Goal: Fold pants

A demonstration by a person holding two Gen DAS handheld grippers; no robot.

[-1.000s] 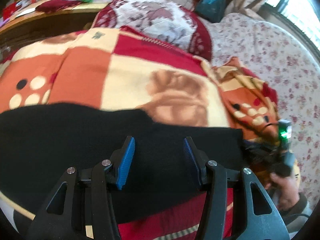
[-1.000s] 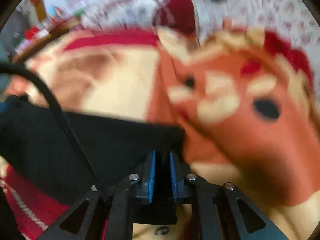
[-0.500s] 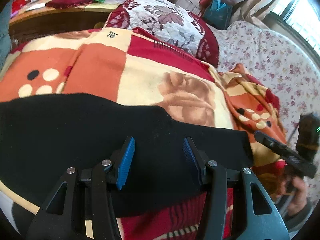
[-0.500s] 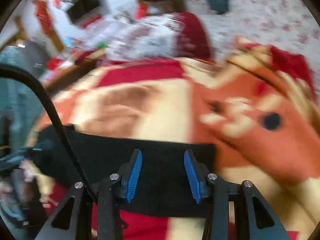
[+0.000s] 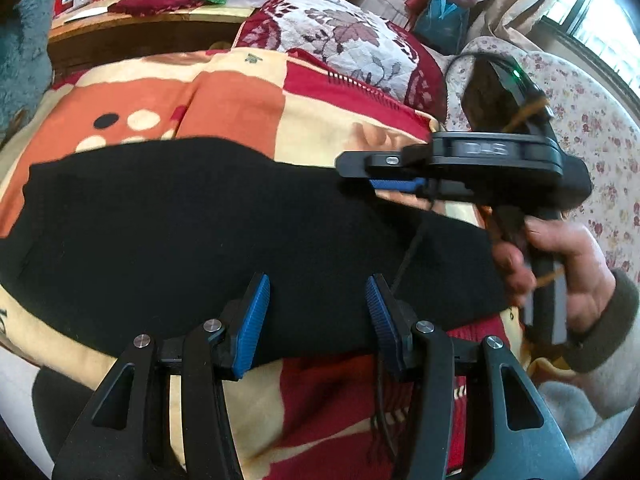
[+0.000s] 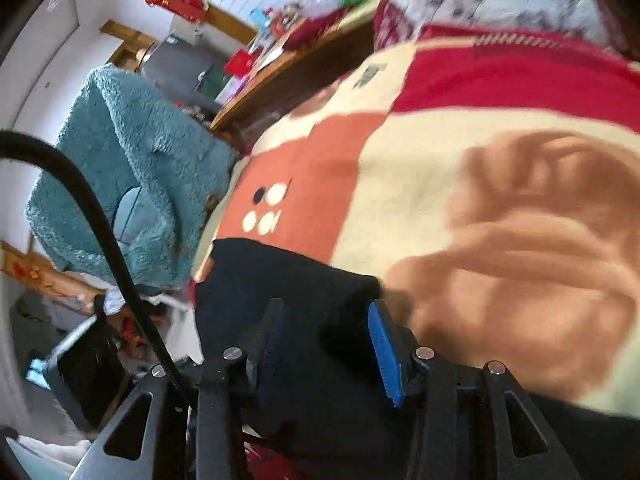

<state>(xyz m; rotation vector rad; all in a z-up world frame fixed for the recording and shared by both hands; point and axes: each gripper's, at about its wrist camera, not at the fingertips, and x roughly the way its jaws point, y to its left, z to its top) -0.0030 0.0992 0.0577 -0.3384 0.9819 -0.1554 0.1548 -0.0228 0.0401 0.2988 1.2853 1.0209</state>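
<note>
Black pants (image 5: 208, 224) lie flat as a long dark band across the patterned blanket (image 5: 224, 96). My left gripper (image 5: 316, 312) is open and empty, hovering over the pants' near edge. The right gripper (image 5: 390, 184) shows in the left wrist view, held by a hand (image 5: 560, 264) above the pants' far right part and pointing left. In the right wrist view my right gripper (image 6: 324, 340) is open over the pants (image 6: 296, 288) near their far edge, holding nothing.
A red and white floral pillow (image 5: 344, 36) lies beyond the blanket, with a wooden headboard shelf (image 5: 132, 28) of clutter behind. A teal fluffy garment (image 6: 120, 184) hangs at the left. A floral sheet (image 5: 600, 128) covers the right side.
My right gripper opened, let go of the pants' right end, rose and swung left across the pants. The left gripper stayed open over the near edge.
</note>
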